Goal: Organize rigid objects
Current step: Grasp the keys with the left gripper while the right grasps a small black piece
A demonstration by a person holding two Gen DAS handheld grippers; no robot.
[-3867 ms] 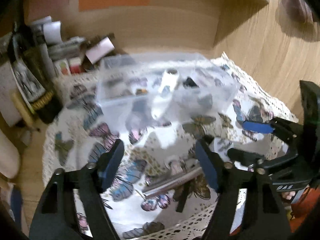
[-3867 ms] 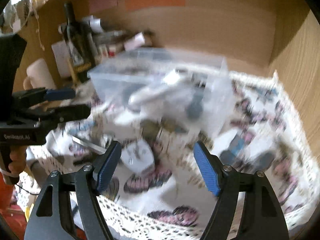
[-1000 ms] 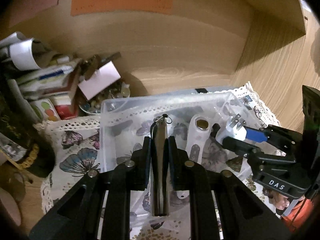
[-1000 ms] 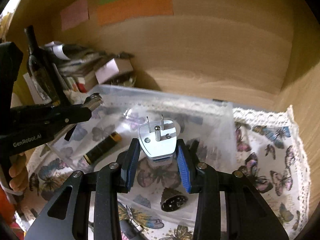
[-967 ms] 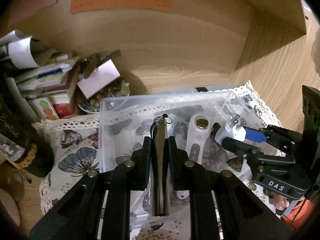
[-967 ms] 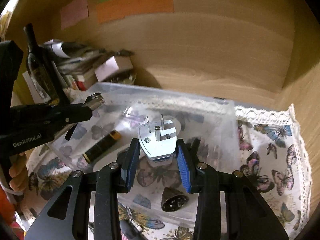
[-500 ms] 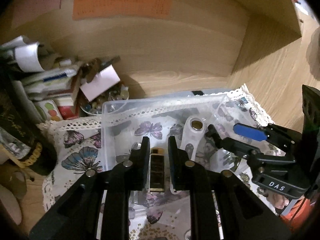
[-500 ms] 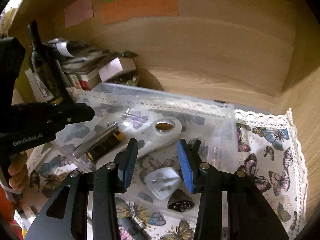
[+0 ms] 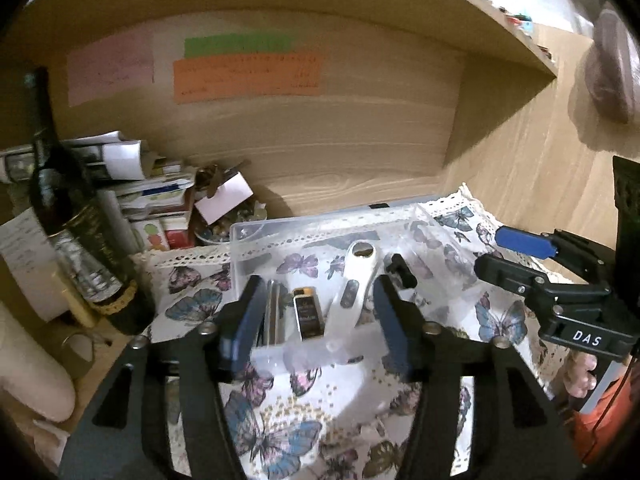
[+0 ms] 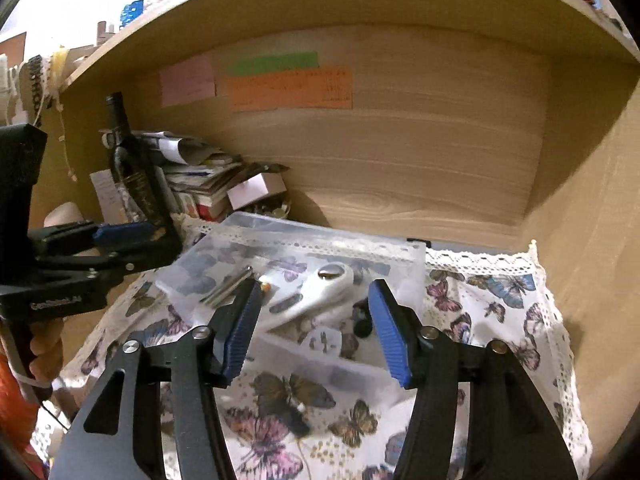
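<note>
A: Both grippers are standing released over the clear box point(image 9: 256, 236); the left gripper point(image 9: 316, 320) and right gripper point(image 10: 316, 328) have just been opening, holding nothing.

B: And the things?

A: The metal tube point(image 9: 274, 314), the white scale spoon point(image 9: 352, 280) and the plug adapter point(image 10: 326, 340) are lying inside it.

We see dim, warm indoor light in both views. Fisheye distortion bends the edges into dark corners. Motion blur softens the cloth point(image 9: 280, 420) below the claw; shadows darken the alcove's right corner.
</note>
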